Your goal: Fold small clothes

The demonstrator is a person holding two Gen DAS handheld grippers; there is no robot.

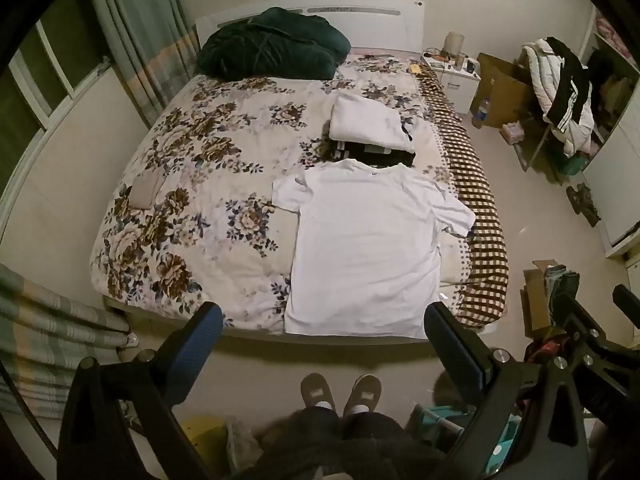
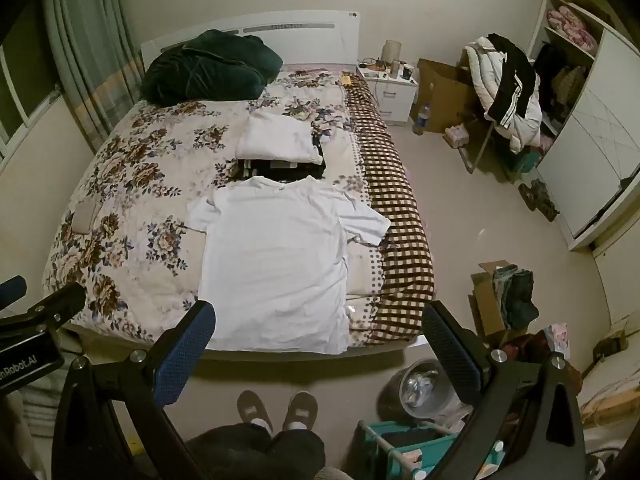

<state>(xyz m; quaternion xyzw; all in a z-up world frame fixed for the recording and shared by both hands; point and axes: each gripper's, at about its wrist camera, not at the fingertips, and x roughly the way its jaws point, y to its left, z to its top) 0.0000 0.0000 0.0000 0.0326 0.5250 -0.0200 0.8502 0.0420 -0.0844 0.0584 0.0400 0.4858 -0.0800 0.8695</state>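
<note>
A white T-shirt (image 1: 372, 248) lies flat on the bed, sleeves spread, hem at the near edge; it also shows in the right wrist view (image 2: 280, 260). Behind it sits a stack with a folded white garment (image 1: 370, 126) on a dark patterned one (image 1: 376, 155); the stack also shows in the right wrist view (image 2: 278, 142). My left gripper (image 1: 324, 320) is open and empty, held well above the bed's foot. My right gripper (image 2: 320, 320) is open and empty at about the same height; part of it shows at the right of the left wrist view (image 1: 592, 332).
The bed has a floral cover (image 1: 192, 184) and a checked blanket (image 1: 480, 232) along its right side. A dark green duvet (image 1: 272, 44) lies at the headboard. A nightstand (image 2: 390, 90), cardboard boxes (image 2: 492, 304), a bin (image 2: 420, 390) and a clothes-laden chair (image 2: 508, 92) stand on the right.
</note>
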